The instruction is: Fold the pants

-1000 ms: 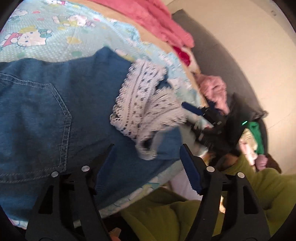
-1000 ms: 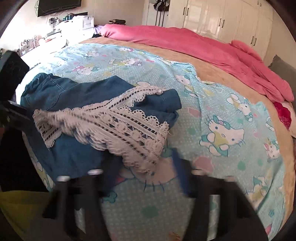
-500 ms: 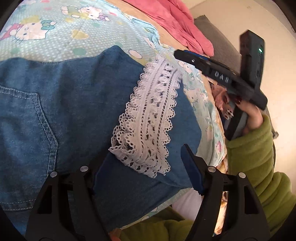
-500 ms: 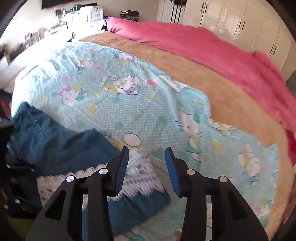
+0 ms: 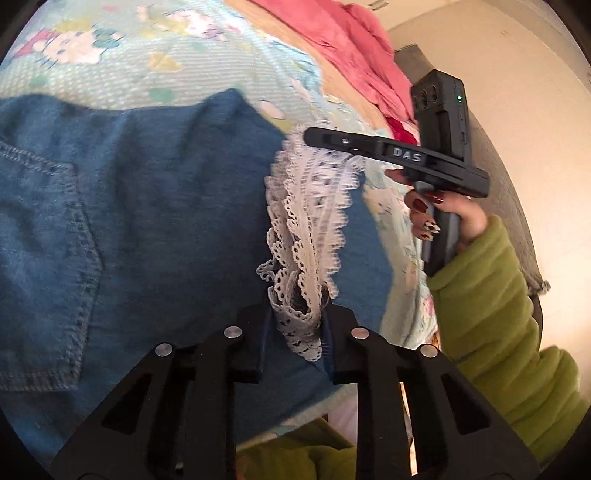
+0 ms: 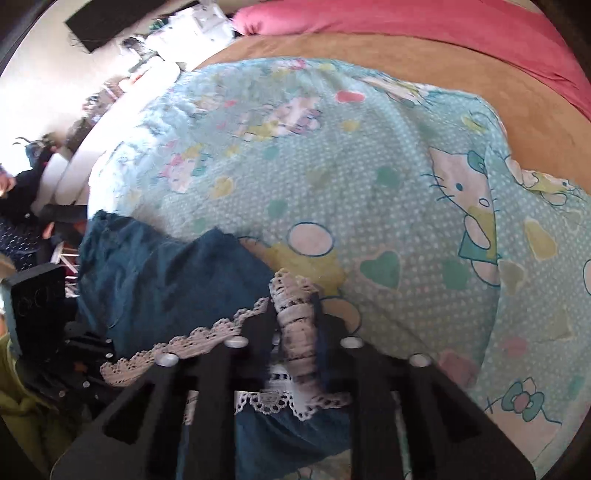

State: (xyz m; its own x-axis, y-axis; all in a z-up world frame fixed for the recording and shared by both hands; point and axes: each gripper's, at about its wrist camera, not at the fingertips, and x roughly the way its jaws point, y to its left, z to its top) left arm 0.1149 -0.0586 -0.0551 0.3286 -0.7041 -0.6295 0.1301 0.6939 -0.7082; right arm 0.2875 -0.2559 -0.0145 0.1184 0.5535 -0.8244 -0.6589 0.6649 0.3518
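Note:
Blue denim pants with a white lace hem lie on a Hello Kitty bedsheet. In the left wrist view my left gripper is shut on the near end of the lace hem. The right gripper's black body reaches over the far end of the hem. In the right wrist view my right gripper is shut on a bunched piece of lace hem, with the denim spreading to the left.
The light blue sheet covers the bed, with a tan blanket and a pink blanket at the far side. A grey cushion edge lies to the right. A green sleeve holds the right gripper.
Both grippers have closed on the lace hem, one at each end. The right gripper came down onto the hem from above the sheet.

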